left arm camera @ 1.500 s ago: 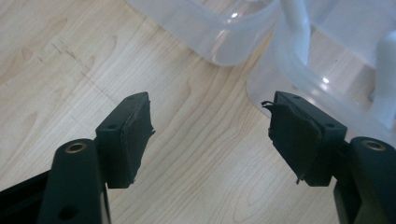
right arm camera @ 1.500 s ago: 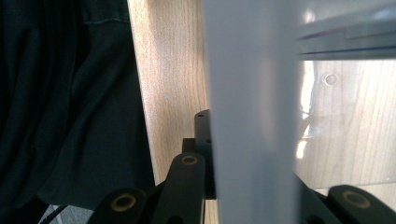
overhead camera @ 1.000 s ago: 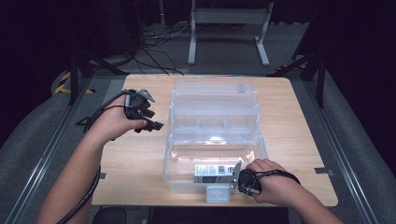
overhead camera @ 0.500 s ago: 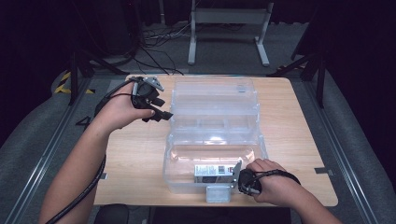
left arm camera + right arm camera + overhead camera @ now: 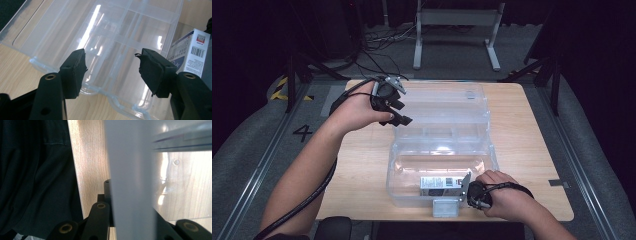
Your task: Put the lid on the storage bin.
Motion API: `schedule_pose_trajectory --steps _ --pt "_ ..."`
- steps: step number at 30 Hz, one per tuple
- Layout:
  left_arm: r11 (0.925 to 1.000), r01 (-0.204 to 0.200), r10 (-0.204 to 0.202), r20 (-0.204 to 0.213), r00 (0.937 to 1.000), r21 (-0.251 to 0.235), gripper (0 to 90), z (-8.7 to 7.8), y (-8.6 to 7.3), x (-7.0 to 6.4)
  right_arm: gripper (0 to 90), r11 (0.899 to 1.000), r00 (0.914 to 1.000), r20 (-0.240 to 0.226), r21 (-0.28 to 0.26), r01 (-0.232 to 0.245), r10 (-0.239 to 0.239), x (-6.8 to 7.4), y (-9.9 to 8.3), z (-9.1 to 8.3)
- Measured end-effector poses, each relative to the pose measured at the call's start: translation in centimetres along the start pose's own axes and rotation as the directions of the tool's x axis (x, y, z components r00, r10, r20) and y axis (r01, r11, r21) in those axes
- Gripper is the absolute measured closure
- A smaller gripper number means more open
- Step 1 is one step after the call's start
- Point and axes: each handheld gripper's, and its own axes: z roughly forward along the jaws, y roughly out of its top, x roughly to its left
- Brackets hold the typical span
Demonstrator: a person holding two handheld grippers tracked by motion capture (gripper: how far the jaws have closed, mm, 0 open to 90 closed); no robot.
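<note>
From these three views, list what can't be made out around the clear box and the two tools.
- Right tool, right gripper view: its tips are hidden behind the frosted wall of the clear box held between them.
- Small white carton, left gripper view: the right edge and a tool arm cut it off; its print is too small to read.
- Left tool, high view: hand covers its body.

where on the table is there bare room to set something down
Bare light wooden tabletop runs right of the clear plastic organizer box to the table's right edge. A second free patch lies left of the box's lower tray, under the left forearm. The near edge is crowded: the right gripper is at the box's front wall, near the small white printed carton. The left gripper hovers at the box's far-left corner.
</note>
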Motion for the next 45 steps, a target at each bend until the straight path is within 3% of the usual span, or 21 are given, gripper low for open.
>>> schedule_pose_trajectory --steps 12,27,31,36,38,41,42,45 --pt "0.9965 -0.072 0.071 0.013 0.9974 0.043 38.3 1.9 3.1 -0.2 87.4 1.000 1.0000 -0.002 0.006 -0.004 0.004 0.0 0.0 0.0" --pt "0.9907 -0.116 0.112 0.058 0.9921 0.072 41.7 5.0 5.8 0.3 87.4 1.000 1.0000 -0.003 0.005 0.000 0.000 0.0 0.0 0.0" --pt "0.9836 -0.156 0.152 0.051 0.9871 0.090 41.7 5.7 6.2 0.2 87.4 1.000 1.0000 -0.002 0.003 0.000 0.000 0.0 0.0 0.0" --pt "0.9827 -0.158 0.151 0.070 0.9860 0.098 48.3 6.3 6.4 0.0 87.4 1.000 1.0000 -0.004 0.004 -0.003 0.003 0.0 0.0 0.0" --pt "0.9763 -0.180 0.172 0.070 0.9825 0.120 51.2 6.4 6.6 0.0 87.4 1.000 1.0000 -0.003 0.003 -0.003 0.003 0.0 0.0 0.0" --pt "0.9755 -0.173 0.163 0.078 0.9835 0.136 54.4 6.9 6.7 -0.3 87.4 1.000 1.0000 -0.004 0.003 -0.003 0.004 0.0 0.0 0.0" --pt "0.9700 -0.188 0.177 0.087 0.9804 0.154 55.8 7.0 6.8 -0.2 87.4 1.000 1.0000 -0.004 0.003 -0.004 0.004 0.0 0.0 0.0" --pt "0.9633 -0.200 0.186 0.090 0.9784 0.179 61.2 7.3 6.9 -0.3 87.4 1.000 1.0000 -0.004 0.004 -0.003 0.003 0.0 0.0 0.0"
